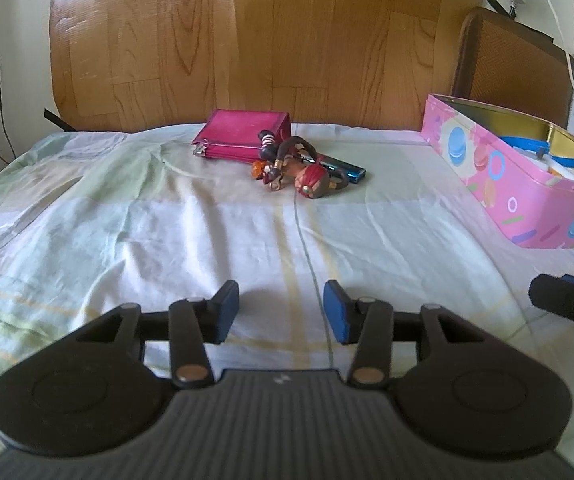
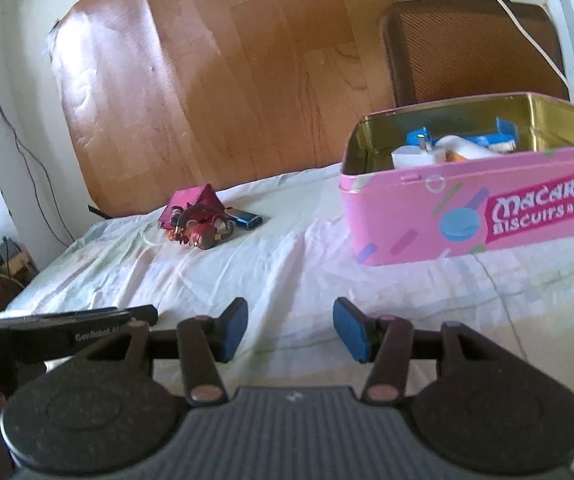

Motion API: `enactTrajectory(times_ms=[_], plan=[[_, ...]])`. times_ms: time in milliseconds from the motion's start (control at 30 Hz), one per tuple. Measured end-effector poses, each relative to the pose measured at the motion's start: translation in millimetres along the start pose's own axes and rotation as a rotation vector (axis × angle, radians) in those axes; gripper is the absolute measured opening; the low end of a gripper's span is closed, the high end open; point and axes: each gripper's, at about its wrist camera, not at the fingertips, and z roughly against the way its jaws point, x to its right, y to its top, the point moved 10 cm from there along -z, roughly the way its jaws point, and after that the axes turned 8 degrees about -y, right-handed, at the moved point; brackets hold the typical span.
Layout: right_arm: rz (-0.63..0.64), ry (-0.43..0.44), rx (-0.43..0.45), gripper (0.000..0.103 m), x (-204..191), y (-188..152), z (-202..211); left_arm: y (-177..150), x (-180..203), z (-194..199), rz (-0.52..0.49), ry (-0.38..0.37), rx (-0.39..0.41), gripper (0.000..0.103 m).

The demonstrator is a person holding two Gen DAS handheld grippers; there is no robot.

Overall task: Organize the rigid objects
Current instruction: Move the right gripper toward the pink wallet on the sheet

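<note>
A small pile, a red-headed keychain figure (image 1: 310, 182), blue lighter (image 1: 347, 171) and magenta pouch (image 1: 243, 134), sits mid-bed, well apart from the open pink biscuit tin (image 2: 471, 208). Left gripper (image 1: 281, 312) and right gripper (image 2: 291, 330) hover nearer, jaws apart, empty.

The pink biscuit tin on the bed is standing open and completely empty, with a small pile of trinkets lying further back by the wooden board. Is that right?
Not quite. The pink biscuit tin is open, but not empty: the right wrist view shows blue and white items inside it. The rest holds: the pile of trinkets lies further back on the bed sheet, near the wooden board.
</note>
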Motion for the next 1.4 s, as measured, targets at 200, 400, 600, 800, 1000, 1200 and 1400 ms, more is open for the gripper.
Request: enactTrajectory(times_ms=[200, 400, 600, 800, 1000, 1200, 1400], plan=[[-0.007, 0.010, 0.006, 0.049, 0, -1, 2, 0, -1, 1, 0.003, 0.003, 0.002, 0.050], [-0.016, 0.018, 0.003, 0.049, 1, -1, 1, 1, -3, 0, 0.003, 0.001, 0.001, 0.050], [-0.018, 0.015, -0.001, 0.049, 0, -2, 0, 0, -2, 0, 0.003, 0.005, 0.002, 0.051], [-0.010, 0.008, -0.015, 0.049, -1, -4, -2, -1, 2, -1, -0.009, 0.000, -0.009, 0.055], [0.011, -0.012, -0.030, 0.049, -3, -6, -5, 1, 5, -1, -0.011, -0.026, -0.015, 0.055], [0.057, -0.020, -0.054, 0.051, -11, -10, -10, 30, -12, -3, -0.012, 0.003, 0.042, 0.055], [0.110, -0.011, -0.056, 0.052, -28, -14, -14, 48, -51, -18, 0.000, 0.079, 0.070, 0.056]])
